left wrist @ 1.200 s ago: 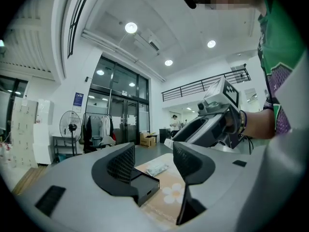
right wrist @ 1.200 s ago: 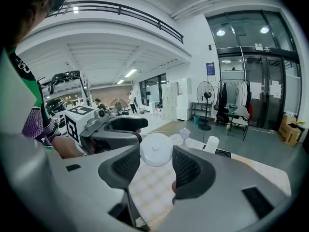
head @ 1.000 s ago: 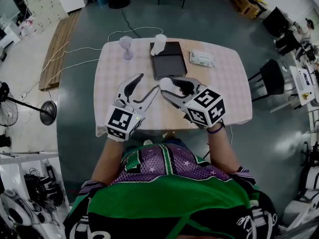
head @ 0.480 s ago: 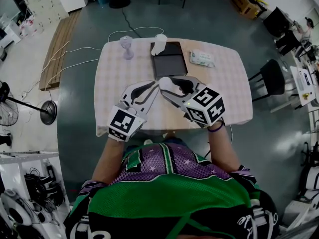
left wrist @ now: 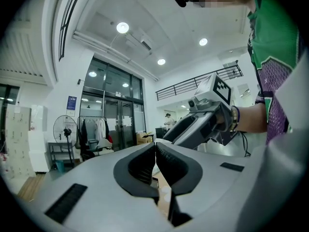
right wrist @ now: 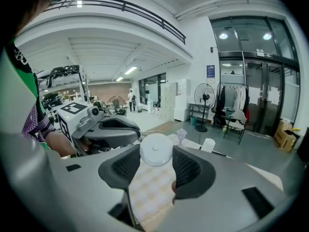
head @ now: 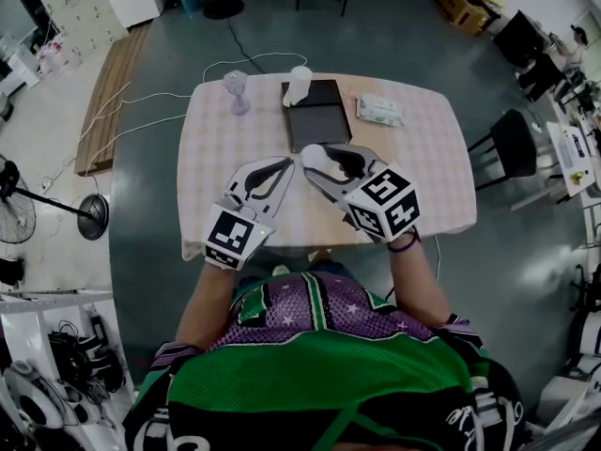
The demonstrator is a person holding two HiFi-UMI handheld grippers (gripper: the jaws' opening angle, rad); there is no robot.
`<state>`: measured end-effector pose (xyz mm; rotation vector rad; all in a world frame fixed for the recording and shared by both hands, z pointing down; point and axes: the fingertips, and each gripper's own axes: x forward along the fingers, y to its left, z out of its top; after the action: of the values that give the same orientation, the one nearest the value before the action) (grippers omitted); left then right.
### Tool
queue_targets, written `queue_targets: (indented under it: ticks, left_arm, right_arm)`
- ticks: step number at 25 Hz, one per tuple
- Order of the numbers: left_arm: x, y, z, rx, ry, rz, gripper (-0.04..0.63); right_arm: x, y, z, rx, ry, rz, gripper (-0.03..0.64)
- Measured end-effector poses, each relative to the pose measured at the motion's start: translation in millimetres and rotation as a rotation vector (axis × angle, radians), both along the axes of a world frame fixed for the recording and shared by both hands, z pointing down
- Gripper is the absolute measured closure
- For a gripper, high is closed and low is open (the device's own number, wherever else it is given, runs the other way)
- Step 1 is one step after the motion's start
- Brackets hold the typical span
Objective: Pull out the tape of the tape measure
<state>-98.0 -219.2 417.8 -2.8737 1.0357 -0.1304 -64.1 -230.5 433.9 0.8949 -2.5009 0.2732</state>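
The round white plastic tape measure [right wrist: 155, 148] sat clamped between the wide-set jaws of the right hand-held gripper [right wrist: 156, 153], above the pale checked worktop's [head: 423, 148] near edge. The left hand-held gripper [left wrist: 155, 146] had just been closing; its jaws now met, with no tab visible between them. A clean pull likely needed the tab pinched squarely and drawn straight out.

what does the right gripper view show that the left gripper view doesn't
Only the right gripper view: the white round tape measure gripped in the right gripper. Only the left gripper view: how the left gripper's jaws stand, just closed together, nothing seen between them. Both: the opposite gripper, a standing fan and glass doors.
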Motion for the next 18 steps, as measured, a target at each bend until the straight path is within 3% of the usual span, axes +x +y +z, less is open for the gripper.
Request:
queue_targets:
  ticks: [18]
  left_arm:
    - [-50, -14, 3, -0.073, 0.079, -0.116, 0.571]
  right_arm:
    - [32, -14, 8, 0.005, 0.024, 0.139, 0.399]
